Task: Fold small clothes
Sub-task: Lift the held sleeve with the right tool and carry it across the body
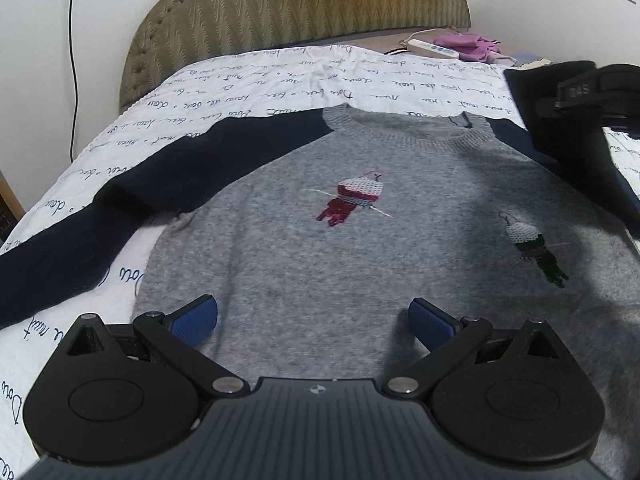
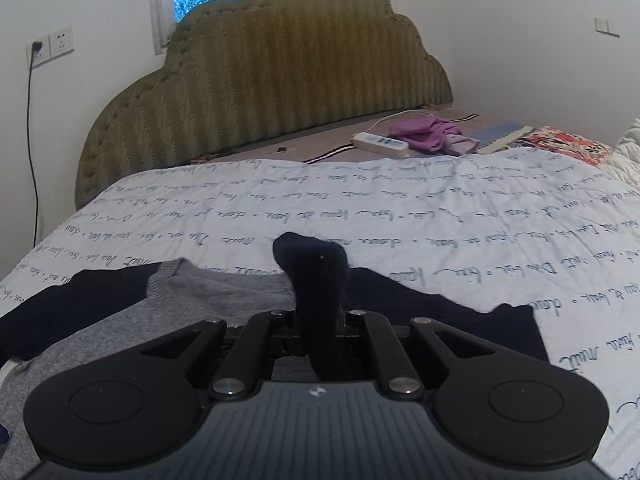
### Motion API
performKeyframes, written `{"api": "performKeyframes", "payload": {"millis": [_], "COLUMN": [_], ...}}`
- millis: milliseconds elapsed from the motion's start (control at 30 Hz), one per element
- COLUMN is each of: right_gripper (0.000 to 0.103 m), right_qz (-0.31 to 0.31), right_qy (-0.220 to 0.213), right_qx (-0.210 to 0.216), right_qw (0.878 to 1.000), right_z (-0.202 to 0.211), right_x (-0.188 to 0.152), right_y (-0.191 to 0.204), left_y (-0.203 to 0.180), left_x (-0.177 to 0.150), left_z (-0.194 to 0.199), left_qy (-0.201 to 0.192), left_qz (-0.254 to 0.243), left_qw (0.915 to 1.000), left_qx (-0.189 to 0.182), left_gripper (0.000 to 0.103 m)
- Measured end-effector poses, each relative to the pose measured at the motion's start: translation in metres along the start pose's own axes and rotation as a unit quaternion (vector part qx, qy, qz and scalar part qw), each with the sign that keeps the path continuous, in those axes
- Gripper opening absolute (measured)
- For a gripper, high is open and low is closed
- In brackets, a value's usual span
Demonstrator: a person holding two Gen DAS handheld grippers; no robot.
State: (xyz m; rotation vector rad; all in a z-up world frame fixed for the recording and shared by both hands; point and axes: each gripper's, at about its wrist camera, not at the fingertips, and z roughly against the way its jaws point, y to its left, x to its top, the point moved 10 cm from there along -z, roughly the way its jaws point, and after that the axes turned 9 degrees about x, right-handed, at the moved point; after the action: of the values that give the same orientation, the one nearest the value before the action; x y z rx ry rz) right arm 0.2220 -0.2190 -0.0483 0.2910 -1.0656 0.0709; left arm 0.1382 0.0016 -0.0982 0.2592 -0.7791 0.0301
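A small grey sweater point(image 1: 320, 248) with navy sleeves and two embroidered figures lies flat, face up, on the bed, collar toward the headboard. Its left navy sleeve point(image 1: 120, 200) stretches out to the left. My left gripper point(image 1: 313, 316) is open and empty, hovering over the sweater's lower hem. My right gripper point(image 2: 320, 320) is shut on the right navy sleeve point(image 2: 316, 276) and holds its cuff lifted above the sweater body point(image 2: 224, 292). The right gripper also shows at the right edge of the left wrist view point(image 1: 580, 96).
The bed has a white quilt point(image 2: 400, 216) printed with handwriting. A padded olive headboard point(image 2: 272, 80) stands behind. A white power strip point(image 2: 380, 144) and purple cloth point(image 2: 432, 132) lie near the headboard. A patterned blanket point(image 2: 560, 144) is at the far right.
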Motion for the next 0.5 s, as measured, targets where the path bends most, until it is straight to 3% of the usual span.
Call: {"api": "performKeyframes", "payload": {"millis": [500], "right_gripper": [0.007], "right_qz": [0.07], "right_qy": [0.02], "right_qx": [-0.004], "right_qw": [0.997], "right_z": [-0.039], "right_x": [-0.009], "right_y": [0.067], "left_y": [0.035], "left_x": [-0.005], "left_z": [-0.003], "left_qy": [0.009], "left_qz": [0.023], "left_qw": [0.9996], "left_qx": [0.014], "left_gripper": [0.103]}}
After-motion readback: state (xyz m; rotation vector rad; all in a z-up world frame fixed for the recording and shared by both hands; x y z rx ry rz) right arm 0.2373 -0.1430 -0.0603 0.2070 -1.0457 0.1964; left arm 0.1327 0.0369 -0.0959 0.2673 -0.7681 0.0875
